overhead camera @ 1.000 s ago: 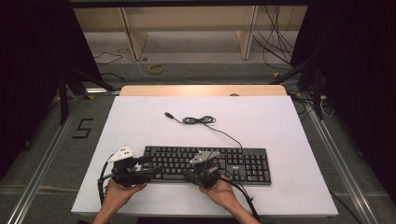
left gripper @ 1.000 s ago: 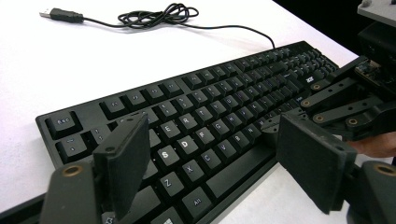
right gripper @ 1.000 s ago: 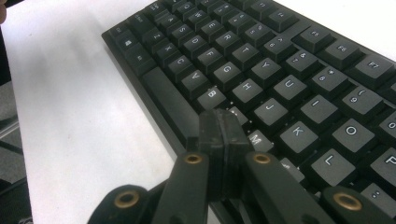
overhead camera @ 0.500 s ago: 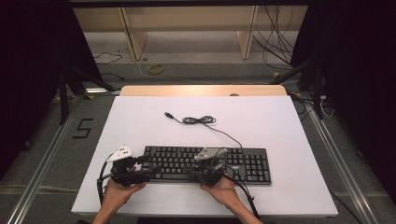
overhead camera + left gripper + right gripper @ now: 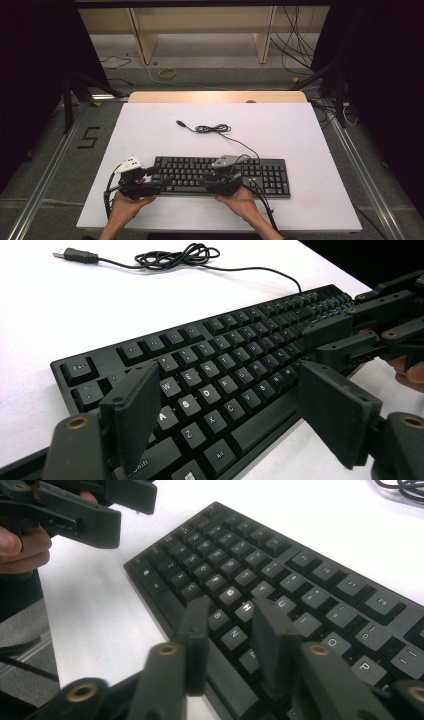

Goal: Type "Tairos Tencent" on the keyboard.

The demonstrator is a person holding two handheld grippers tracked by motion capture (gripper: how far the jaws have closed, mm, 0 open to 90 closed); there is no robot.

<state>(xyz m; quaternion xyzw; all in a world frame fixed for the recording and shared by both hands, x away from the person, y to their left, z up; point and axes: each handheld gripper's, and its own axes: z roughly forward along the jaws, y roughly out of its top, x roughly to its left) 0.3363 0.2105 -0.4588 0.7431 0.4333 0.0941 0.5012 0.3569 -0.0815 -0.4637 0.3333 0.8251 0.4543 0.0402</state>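
A black keyboard (image 5: 260, 175) lies on the white table (image 5: 300, 130), near its front edge. Its cable (image 5: 212, 129) coils behind it and ends in a loose USB plug (image 5: 180, 122). My left gripper (image 5: 160, 182) is at the keyboard's left front; its jaws stand wide open over the left-hand letter keys (image 5: 230, 385). My right gripper (image 5: 210, 186) is at the middle front, pointing left. Its jaws (image 5: 231, 607) have just been opening and hover a small gap apart over the middle letter keys, gripping nothing. Each gripper view shows the other gripper farther off (image 5: 345, 340) (image 5: 100, 515).
The coiled cable (image 5: 175, 252) lies on bare white table behind the keyboard. A wooden strip (image 5: 215, 96) edges the table's far side. Beyond it are shelf legs, floor cables and a yellow ring (image 5: 167, 74). A "5" mark (image 5: 87, 137) is on the floor at left.
The right gripper has shifted slightly to the right along the keyboard's front. The left gripper, keyboard and cable have stayed put.
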